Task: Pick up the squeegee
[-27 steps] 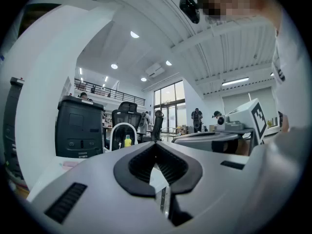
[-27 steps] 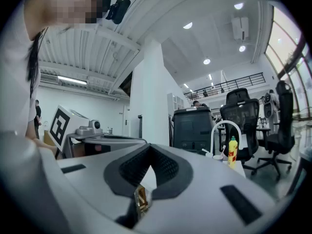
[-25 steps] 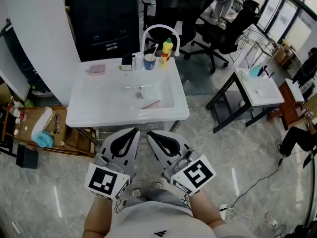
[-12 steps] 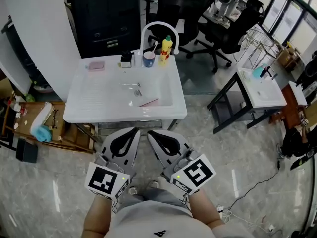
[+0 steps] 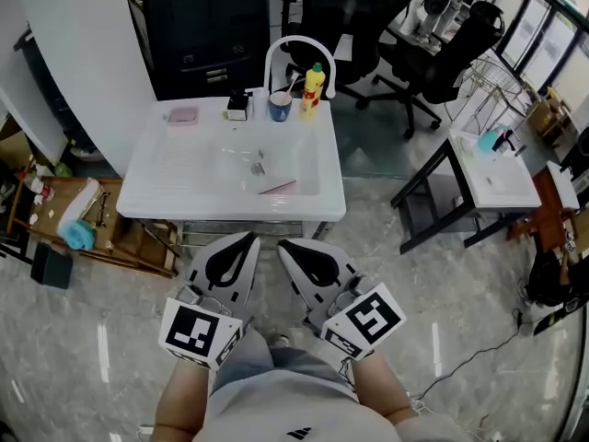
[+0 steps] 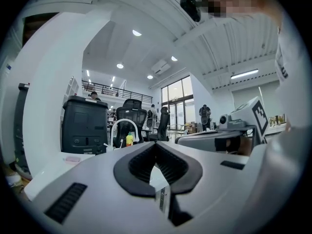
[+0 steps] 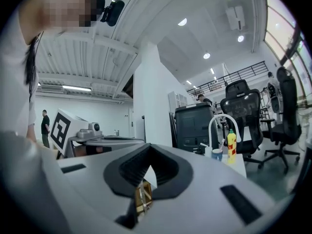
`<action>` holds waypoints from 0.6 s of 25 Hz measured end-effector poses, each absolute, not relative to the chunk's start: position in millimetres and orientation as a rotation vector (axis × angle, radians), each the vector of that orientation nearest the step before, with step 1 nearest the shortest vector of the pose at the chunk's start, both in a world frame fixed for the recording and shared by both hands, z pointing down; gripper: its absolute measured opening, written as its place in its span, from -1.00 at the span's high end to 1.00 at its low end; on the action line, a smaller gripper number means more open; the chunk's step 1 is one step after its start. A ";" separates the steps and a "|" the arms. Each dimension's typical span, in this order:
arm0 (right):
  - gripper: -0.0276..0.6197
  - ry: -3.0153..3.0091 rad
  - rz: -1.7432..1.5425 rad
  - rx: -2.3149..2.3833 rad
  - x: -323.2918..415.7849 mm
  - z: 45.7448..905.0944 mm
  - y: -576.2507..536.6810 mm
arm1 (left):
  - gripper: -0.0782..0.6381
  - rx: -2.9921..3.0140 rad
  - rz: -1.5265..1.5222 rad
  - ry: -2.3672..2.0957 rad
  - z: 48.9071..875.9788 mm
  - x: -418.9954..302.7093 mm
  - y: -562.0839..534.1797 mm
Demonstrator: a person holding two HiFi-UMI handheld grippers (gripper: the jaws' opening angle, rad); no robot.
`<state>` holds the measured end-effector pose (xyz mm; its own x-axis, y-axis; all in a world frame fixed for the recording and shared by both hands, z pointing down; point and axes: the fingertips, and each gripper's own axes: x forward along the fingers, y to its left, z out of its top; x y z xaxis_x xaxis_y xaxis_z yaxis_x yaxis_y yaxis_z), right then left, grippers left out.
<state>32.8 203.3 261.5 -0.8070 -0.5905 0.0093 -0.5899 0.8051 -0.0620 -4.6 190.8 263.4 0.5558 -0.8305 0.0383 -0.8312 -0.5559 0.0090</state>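
A thin reddish squeegee (image 5: 278,188) lies in the basin of the white sink (image 5: 138,205), next to a small metal piece (image 5: 259,164). My left gripper (image 5: 250,238) and right gripper (image 5: 283,244) are side by side just short of the sink's front edge, pointing level at it. Both are shut with nothing between the jaws, and both are well short of the squeegee. In the left gripper view the left gripper's (image 6: 156,143) black pads meet at the tip. The right gripper (image 7: 148,146) shows the same in its own view. The basin's inside is hidden in both gripper views.
On the sink's back ledge stand an arched faucet (image 5: 294,49), a yellow bottle (image 5: 314,86), a blue cup (image 5: 280,107), a black box (image 5: 238,106) and a pink pad (image 5: 182,115). A low wooden shelf (image 5: 101,247) is at the left, a second sink table (image 5: 492,178) at the right, and a black cabinet (image 5: 207,30) and office chairs (image 5: 442,63) behind.
Both grippers have edged forward toward the sink's front edge, staying shut. The head view has shifted slightly with them.
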 end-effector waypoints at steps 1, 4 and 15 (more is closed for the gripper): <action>0.89 2.973 -0.101 -0.972 34.4 262.0 202.4 | 0.75 2.748 0.053 -1.465 264.3 -3.0 189.5; 0.89 2.971 -0.110 -0.979 39.0 265.2 196.1 | 0.75 2.748 0.056 -1.462 267.0 2.1 182.9; 0.89 2.968 -0.107 -1.052 45.7 272.0 147.8 | 0.75 2.762 0.056 -1.396 277.0 8.6 135.3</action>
